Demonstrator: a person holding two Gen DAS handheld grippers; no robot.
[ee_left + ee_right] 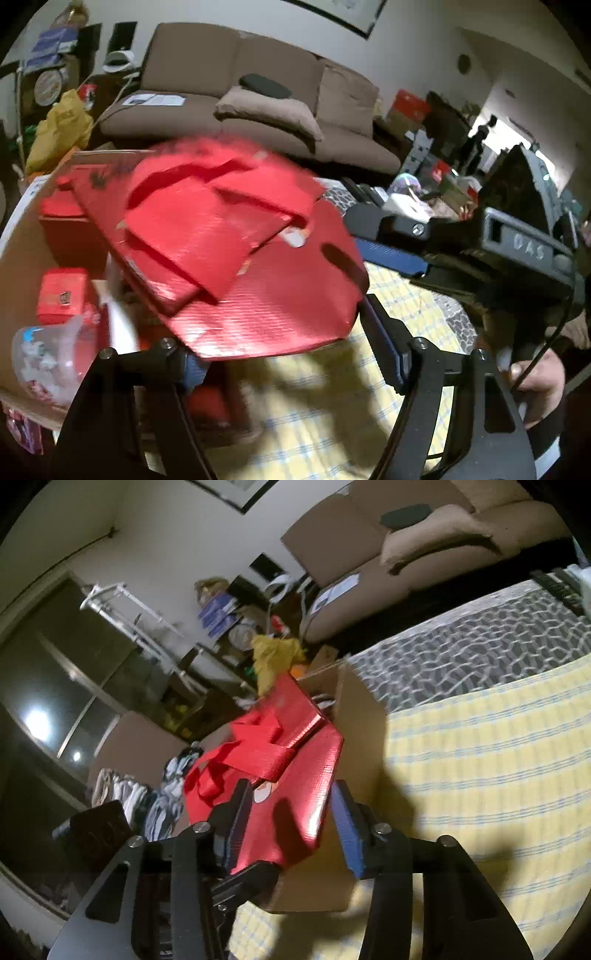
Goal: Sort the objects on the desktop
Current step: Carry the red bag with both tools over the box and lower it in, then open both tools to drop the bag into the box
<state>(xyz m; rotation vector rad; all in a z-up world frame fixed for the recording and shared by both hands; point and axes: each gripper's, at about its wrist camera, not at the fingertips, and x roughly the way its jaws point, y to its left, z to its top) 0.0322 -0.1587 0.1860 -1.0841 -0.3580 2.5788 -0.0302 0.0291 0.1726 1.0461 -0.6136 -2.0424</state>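
A flattened shiny red gift bag (pixel 240 258) with red ribbon handles hangs over an open cardboard box (pixel 18 258) at the table's left edge. In the left wrist view it lies across my left gripper (pixel 288 350), whose jaws stand wide apart; the bag's near edge rests by the left finger. My right gripper (pixel 291 827) is open, its blue-padded fingers (pixel 347 834) on either side of the bag's (pixel 280 775) lower corner, apart from it. The right gripper also shows in the left wrist view (pixel 391 243), at the bag's right edge.
The box holds a small red carton (pixel 61 295), a clear plastic bag (pixel 48 354) and other red packs. The table has a yellow checked cloth (pixel 498 757) over a grey patterned one (pixel 461 638). A brown sofa (pixel 240 92) stands behind.
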